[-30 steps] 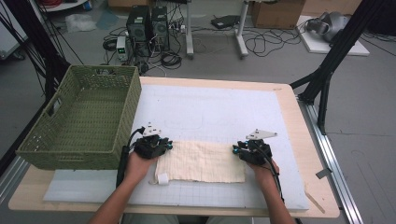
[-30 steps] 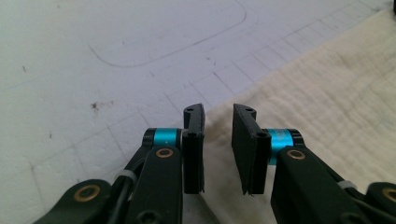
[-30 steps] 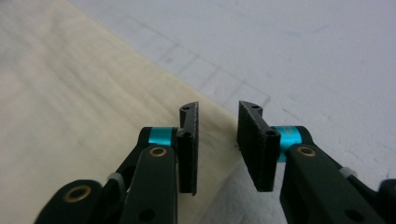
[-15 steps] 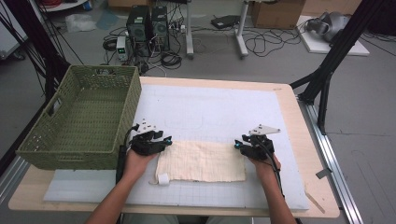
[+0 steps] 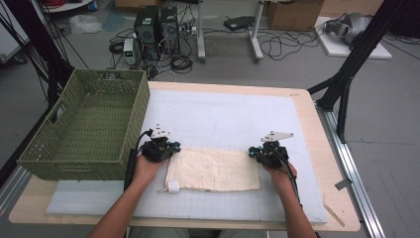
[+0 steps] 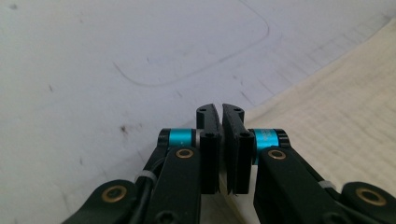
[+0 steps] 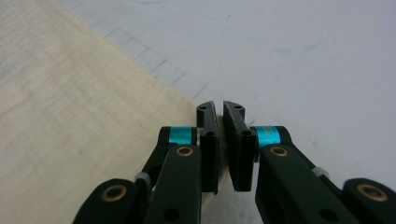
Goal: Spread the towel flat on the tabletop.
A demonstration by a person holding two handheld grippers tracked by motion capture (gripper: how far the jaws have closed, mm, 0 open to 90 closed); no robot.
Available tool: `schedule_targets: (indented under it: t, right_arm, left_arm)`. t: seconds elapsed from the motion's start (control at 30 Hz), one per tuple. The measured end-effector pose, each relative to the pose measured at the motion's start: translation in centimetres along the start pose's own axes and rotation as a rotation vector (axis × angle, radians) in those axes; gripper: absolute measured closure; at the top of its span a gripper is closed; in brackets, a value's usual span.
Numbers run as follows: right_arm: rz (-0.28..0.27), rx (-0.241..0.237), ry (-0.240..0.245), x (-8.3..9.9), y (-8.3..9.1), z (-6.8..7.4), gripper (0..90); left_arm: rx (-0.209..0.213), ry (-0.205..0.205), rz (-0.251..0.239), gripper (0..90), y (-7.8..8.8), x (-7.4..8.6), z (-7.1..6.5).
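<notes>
Two tools pinch the far corners of a cream rectangular woven cloth (image 5: 213, 170), which lies flat on the white gridded mat (image 5: 233, 114) low in the centre of the high view. The left tool (image 5: 159, 148) sits at the cloth's upper left corner, the right tool (image 5: 266, 152) at its upper right. In each gripper view the black jaws stand nearly closed, with a thin edge of cloth apparently caught between them.

Judging from how little fabric each one holds, a corner could slip free if the hands lift or pull apart unevenly, leaving the cloth skewed or bunched.

Seen from above, the empty green woven basket (image 5: 86, 129) stands at the left on the wooden surface (image 5: 317, 124), and a small white tag (image 5: 173, 186) marks the cloth's lower left corner; the gripper views alone reveal the jaws' closure.
</notes>
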State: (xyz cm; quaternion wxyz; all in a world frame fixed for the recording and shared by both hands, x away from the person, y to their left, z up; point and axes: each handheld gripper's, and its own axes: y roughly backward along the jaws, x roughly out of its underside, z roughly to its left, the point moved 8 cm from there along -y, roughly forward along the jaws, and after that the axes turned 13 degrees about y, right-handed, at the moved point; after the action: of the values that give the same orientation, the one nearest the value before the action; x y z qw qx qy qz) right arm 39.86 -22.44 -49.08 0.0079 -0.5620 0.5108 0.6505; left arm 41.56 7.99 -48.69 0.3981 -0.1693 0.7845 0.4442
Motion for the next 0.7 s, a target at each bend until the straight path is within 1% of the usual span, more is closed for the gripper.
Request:
schedule_targets:
  t: [0.1, 0.17, 0.2, 0.27, 0.3, 0.33, 0.37, 0.43, 0.53, 0.67, 0.7]
  right_arm:
    - [-0.019, 0.042, 0.005, -0.8, -0.1, -0.9, 85.0]
    - [-0.027, 0.060, 0.004, -1.3, -0.4, -1.6, 85.0]
    - [-0.030, 0.068, 0.006, -1.5, -0.6, -1.8, 84.9]
    - [-0.022, 0.087, 0.016, -1.9, -1.0, -2.2, 84.9]
    - [-0.017, 0.096, 0.025, -2.1, -1.2, -2.4, 84.9]
    - [-0.023, 0.106, 0.033, -2.3, -1.4, -2.5, 84.9]
    - [-0.027, 0.114, 0.030, -2.5, -1.5, -2.7, 84.9]
    - [-0.028, 0.115, 0.023, -2.8, -1.7, -2.8, 84.9]
    - [-0.030, 0.128, 0.027, -3.1, -1.9, -3.1, 84.8]
    - [-0.030, 0.144, 0.014, -3.3, -2.2, -3.3, 84.7]
    - [-0.030, 0.148, 0.014, -3.3, -2.3, -3.4, 84.7]
  left_arm:
    - [-0.010, -0.001, -0.059, 85.0, -0.3, -1.2, 0.4]
    - [-0.022, -0.006, -0.078, 85.0, -0.7, -1.8, 0.7]
    - [-0.026, -0.003, -0.097, 85.0, -0.8, -2.0, 0.9]
    - [-0.027, 0.026, -0.121, 85.0, -1.2, -2.2, 1.2]
    - [-0.026, 0.036, -0.118, 85.0, -1.3, -2.1, 1.4]
    - [-0.023, 0.049, -0.119, 85.1, -1.5, -2.0, 1.6]
    - [-0.024, 0.051, -0.116, 85.1, -1.6, -2.0, 1.8]
    - [-0.021, 0.054, -0.131, 85.1, -1.7, -2.1, 1.9]
    - [-0.021, 0.064, -0.147, 85.1, -1.7, -2.2, 2.0]
    - [-0.020, 0.075, -0.130, 85.0, -1.8, -2.3, 2.2]
    - [-0.019, 0.068, -0.125, 85.0, -1.9, -2.3, 2.2]
